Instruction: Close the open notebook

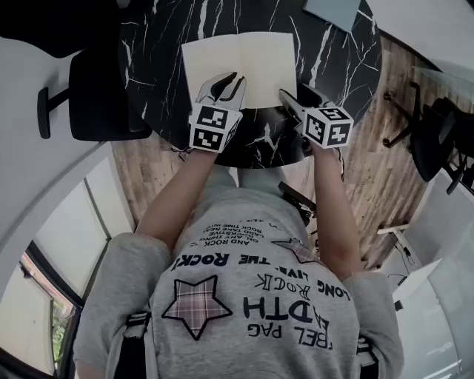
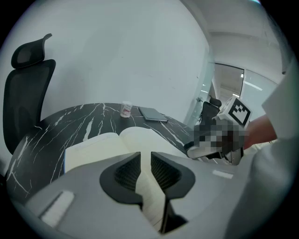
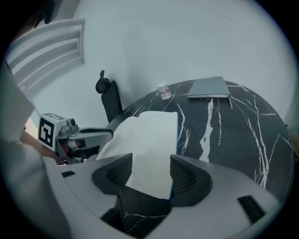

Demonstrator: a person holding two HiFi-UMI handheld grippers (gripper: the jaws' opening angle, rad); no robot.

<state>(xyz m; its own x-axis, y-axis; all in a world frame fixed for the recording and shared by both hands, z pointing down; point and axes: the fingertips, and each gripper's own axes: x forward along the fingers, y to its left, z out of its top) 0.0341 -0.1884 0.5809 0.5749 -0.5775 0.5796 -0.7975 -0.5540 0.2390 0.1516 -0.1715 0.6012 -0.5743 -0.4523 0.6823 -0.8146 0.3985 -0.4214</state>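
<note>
Jaws: left hand-held gripper [image 2: 145,158] narrowly parted, right hand-held gripper [image 3: 150,170] wide, both empty at open cream-paged notebook [image 1: 244,55] on black marbled surface [image 1: 333,59]. Risk: nipping loose pages only (cover stays down).

On a round black marble table [image 1: 337,70] lies an open cream-paged notebook [image 1: 238,65]. Far right of it lies a flat grey book [image 1: 335,10], with a small white pot [image 2: 125,109] left of that. A black mesh chair [image 1: 100,96] stands at the left.
</note>
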